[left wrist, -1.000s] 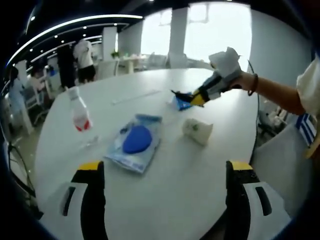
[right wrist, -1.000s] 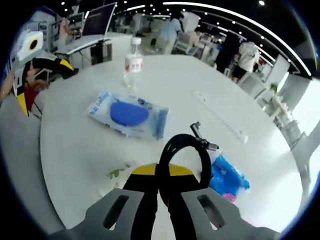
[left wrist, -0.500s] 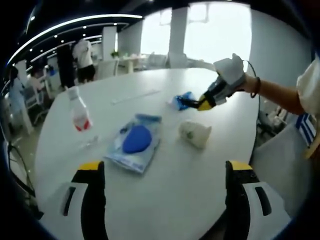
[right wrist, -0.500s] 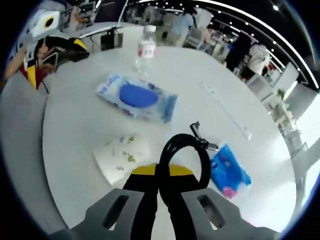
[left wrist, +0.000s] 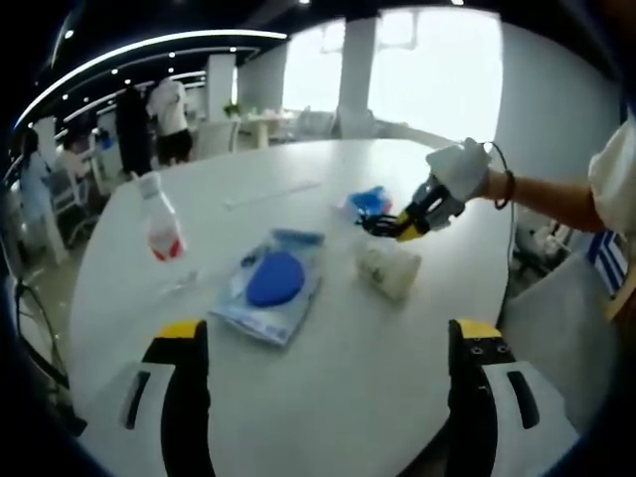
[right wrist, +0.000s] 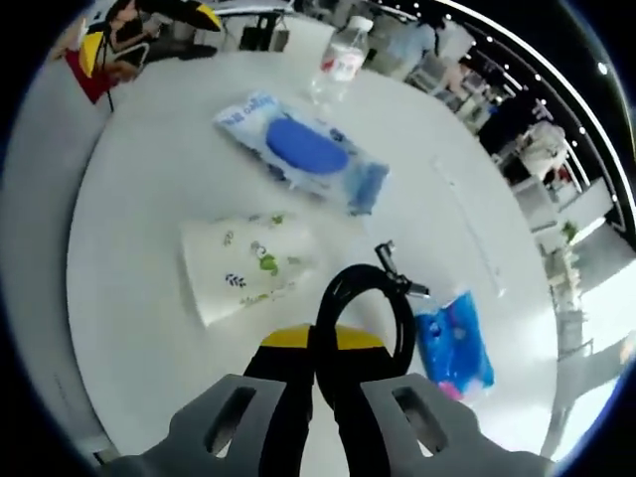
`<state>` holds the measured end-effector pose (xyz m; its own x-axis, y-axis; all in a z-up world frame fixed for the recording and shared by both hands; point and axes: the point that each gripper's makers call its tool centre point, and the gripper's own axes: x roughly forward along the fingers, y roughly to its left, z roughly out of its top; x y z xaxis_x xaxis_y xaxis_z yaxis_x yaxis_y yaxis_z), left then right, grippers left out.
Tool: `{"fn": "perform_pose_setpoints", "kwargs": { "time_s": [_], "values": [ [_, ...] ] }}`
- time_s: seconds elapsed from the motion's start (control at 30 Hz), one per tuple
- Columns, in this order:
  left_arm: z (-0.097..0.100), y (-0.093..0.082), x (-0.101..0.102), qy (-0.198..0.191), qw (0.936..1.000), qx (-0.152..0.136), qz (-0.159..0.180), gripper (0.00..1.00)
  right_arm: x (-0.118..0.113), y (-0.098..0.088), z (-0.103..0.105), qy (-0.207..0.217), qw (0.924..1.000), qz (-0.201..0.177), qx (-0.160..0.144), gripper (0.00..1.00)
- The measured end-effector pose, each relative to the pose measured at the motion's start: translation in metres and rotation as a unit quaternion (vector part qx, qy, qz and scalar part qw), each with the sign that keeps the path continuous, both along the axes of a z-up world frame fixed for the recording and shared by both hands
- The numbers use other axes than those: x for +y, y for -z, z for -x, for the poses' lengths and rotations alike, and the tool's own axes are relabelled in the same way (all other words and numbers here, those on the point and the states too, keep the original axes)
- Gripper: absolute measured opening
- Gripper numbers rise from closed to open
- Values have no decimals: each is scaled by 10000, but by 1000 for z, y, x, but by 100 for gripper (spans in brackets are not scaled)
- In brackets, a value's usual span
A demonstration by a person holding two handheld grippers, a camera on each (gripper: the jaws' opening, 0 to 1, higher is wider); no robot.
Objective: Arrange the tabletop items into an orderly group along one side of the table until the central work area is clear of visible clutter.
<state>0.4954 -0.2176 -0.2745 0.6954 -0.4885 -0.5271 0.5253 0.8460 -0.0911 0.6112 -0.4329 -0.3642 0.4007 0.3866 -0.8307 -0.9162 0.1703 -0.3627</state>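
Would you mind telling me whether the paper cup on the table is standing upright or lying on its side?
On its side. The cup rests lengthwise on the table, its printed wall facing up and its rim pointing sideways.

A coiled black cable (right wrist: 370, 298) hangs looped in the air above the white tabletop (left wrist: 328, 368). Below lie a paper cup (right wrist: 248, 265) on its side, a blue wipes pack (right wrist: 303, 151) flat, a small blue packet (right wrist: 454, 343), and an upright water bottle (left wrist: 159, 221).
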Motion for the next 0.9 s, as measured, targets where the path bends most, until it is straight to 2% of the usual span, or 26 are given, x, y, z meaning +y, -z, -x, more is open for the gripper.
{"fn": "perform_pose_setpoints", "kwargs": {
  "time_s": [0.27, 0.63, 0.73, 0.87, 0.9],
  "values": [
    [0, 0, 2, -12, 10000, 6, -46, 98, -1, 9, -4, -87, 9998, 198, -40, 5],
    [0, 2, 1, 9, 10000, 38, -74, 97, -4, 22, 2, -247, 9985, 493, 7, 6],
    [0, 2, 1, 20, 10000, 47, -86, 97, -4, 24, 3, -252, 9984, 497, 20, 7],
    [1, 3, 1, 19, 9999, 55, -90, 97, -4, 25, 4, -61, 9992, 349, 160, 9],
    [1, 3, 1, 21, 9999, 55, -94, 97, -4, 26, 7, 39, 9991, 284, 298, 11]
  ]
}}
